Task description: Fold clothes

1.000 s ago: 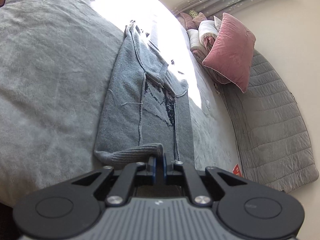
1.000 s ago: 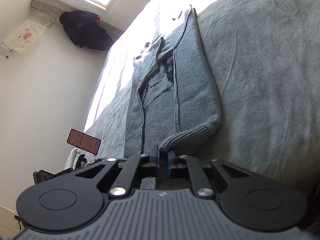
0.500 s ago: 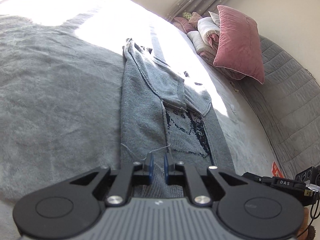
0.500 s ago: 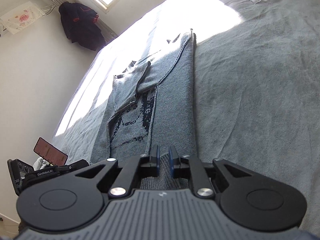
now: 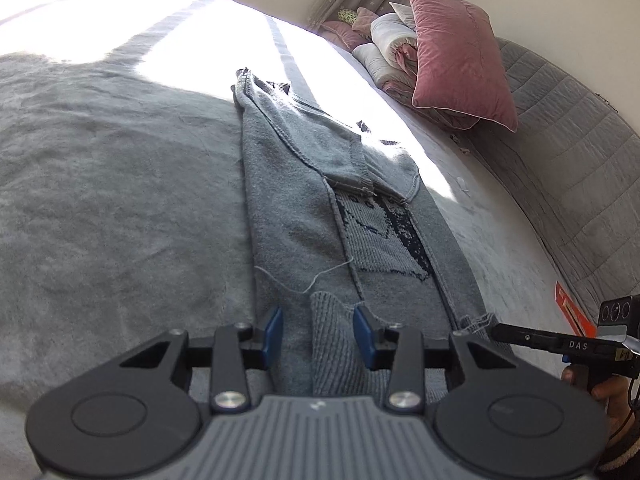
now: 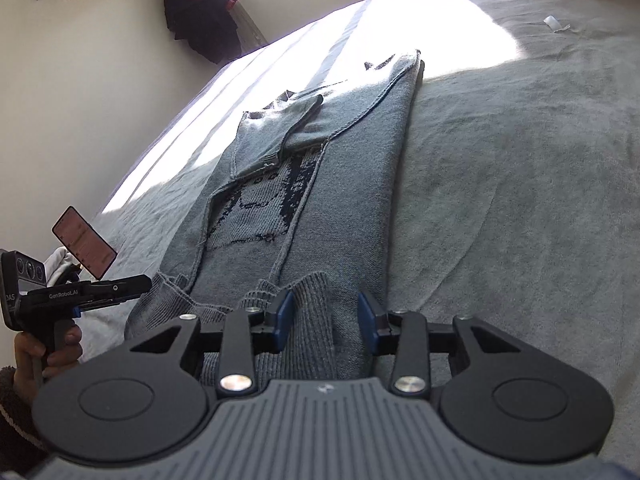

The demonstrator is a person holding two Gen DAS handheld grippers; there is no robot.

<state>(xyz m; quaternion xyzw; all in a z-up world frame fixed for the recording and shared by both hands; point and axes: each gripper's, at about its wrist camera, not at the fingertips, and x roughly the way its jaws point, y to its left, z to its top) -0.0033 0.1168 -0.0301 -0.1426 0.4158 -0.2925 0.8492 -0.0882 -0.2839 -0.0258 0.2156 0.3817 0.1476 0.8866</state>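
Sweater: a grey knit sweater (image 5: 296, 208) lies flat on the bed, folded lengthwise into a long narrow strip, inside out by the look of the raised seams, with a dark knitted pattern showing in the middle panel.
Sleeve: one sleeve (image 5: 320, 148) is folded down over the upper part of the strip, its cuff ending just above the dark pattern.
Hem: the ribbed hem (image 5: 332, 344) sits at the near end, under both grippers; a loose thread (image 5: 304, 284) trails across the knit just beyond it.
Left gripper: the left gripper (image 5: 319, 330) has its blue pads apart and opening, the ribbed hem lying between them, neither pad pressing on it.
Right gripper: the right gripper (image 6: 326, 320) is the same, jaws spreading, a hump of ribbed hem between the pads but not clamped.
Hands: a hand (image 6: 44, 344) in a fuzzy cuff holds the left gripper's handle, seen from the right wrist view.
Bed: a grey plush blanket (image 5: 100, 200) covers it, with a bright patch of sunlight across the far part.
Further off: a pink pillow (image 5: 460, 56) leans on rolled bedding by the padded grey headboard (image 5: 560, 152); a dark jacket (image 6: 200, 12) hangs by the window.
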